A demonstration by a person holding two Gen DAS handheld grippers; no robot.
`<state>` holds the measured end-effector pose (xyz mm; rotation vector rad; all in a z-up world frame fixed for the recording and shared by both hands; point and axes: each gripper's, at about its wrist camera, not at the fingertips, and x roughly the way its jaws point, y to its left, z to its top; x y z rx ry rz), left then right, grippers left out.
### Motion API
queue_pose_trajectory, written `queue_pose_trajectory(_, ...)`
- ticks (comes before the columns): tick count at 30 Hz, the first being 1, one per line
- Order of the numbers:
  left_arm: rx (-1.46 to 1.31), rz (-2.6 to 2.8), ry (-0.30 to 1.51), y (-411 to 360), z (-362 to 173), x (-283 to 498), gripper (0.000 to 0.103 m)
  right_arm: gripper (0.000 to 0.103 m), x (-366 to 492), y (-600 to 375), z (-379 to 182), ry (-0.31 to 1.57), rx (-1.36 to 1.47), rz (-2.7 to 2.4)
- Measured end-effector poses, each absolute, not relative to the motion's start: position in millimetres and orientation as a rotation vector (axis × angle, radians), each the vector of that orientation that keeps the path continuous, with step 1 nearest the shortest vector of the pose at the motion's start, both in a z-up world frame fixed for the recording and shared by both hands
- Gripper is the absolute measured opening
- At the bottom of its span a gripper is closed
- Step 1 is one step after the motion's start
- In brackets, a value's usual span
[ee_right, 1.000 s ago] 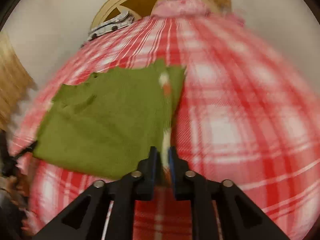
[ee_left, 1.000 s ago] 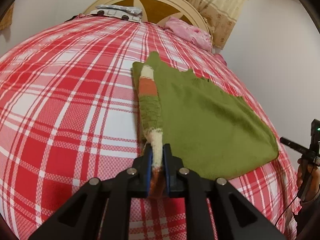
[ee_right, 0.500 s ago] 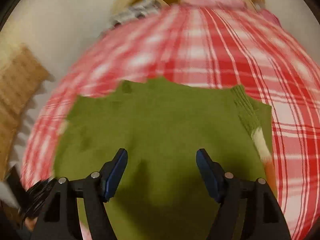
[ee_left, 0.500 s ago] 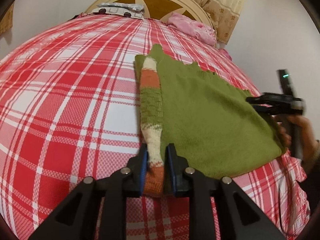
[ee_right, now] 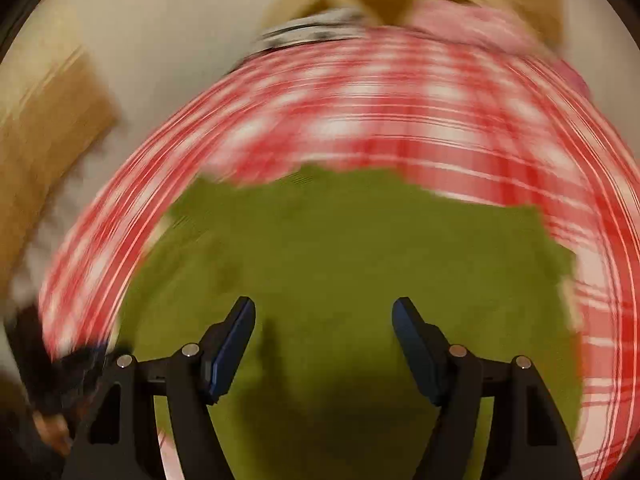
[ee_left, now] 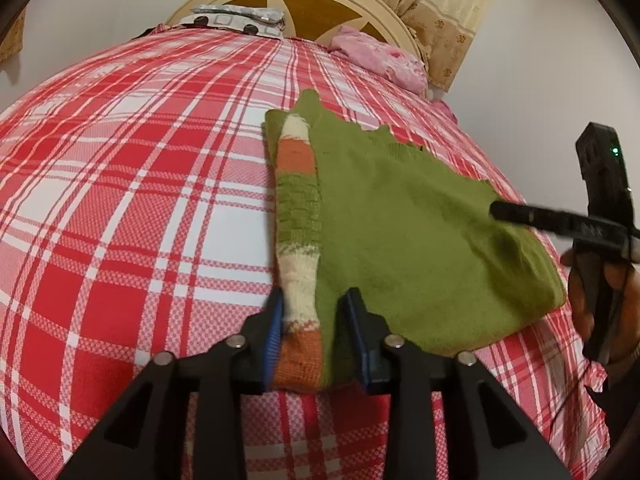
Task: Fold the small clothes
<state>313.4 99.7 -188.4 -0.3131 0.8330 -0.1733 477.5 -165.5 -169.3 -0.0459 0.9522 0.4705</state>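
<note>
With fingers apart, both grippers, left [ee_left: 316, 320] & right [ee_right: 324, 340], over green sweater [ee_left: 420, 248].

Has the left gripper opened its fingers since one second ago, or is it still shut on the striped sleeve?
Yes. The left gripper has opened: its pads now stand apart on either side of the striped sleeve, which lies along the green sweater.

sweater [ee_left: 420, 240] on bed [ee_left: 120, 200], sleeve [ee_left: 298, 216] along its left edge

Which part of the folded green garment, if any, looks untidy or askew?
The far edge of the green sweater looks jagged and uneven. The striped sleeve lies straight along its left edge, between the open left claw fingers.
</note>
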Motion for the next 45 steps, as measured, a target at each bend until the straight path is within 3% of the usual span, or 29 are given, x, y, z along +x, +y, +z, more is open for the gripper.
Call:
queue_pose_trajectory(3,-0.304,-0.175,0.832,98.3,-187.9,312.8,0.039,0.072,483.7,-158.3,-204.1,1.071,-0.005,0.488)
queue_pose_trajectory(11,-0.312,-0.173,0.83,97.9,-187.4,311.1,0.039,0.072,439.6,-149.8,-174.0,0.892,-0.015,0.533)
queue_pose_trajectory(18,-0.306,-0.16,0.818,99.4,-186.5,306.8,0.04,0.073,422.7,-135.1,-207.7,0.987,0.009,0.618)
queue_pose_trajectory(20,-0.304,-0.162,0.818,99.4,-186.7,307.9,0.045,0.072,413.2,-136.1,-200.9,0.995,-0.008,0.631)
queue_pose_trajectory(23,-0.303,-0.165,0.821,99.4,-187.2,308.6,0.045,0.072,412.8,-145.4,-186.6,0.936,0.047,0.638)
queue_pose_trajectory(27,-0.283,-0.142,0.819,98.0,-186.3,307.9,0.048,0.072,417.8,-137.7,-209.8,1.051,0.028,0.613)
queue_pose_trajectory(29,-0.27,-0.111,0.812,97.5,-184.8,306.1,0.061,0.073,391.4,-123.1,-208.5,0.992,-0.121,0.611)
queue_pose_trajectory(31,-0.272,-0.102,0.806,98.9,-184.3,305.4,0.066,0.073,374.9,-116.1,-208.3,0.955,-0.214,0.595)
queue_pose_trajectory(40,-0.226,-0.077,0.825,92.7,-185.8,308.2,0.069,0.073,384.0,-131.3,-180.2,0.861,-0.105,0.53)
queue_pose_trajectory(45,-0.212,-0.064,0.824,90.0,-185.5,307.3,0.069,0.073,407.4,-116.0,-199.6,0.942,-0.083,0.46)
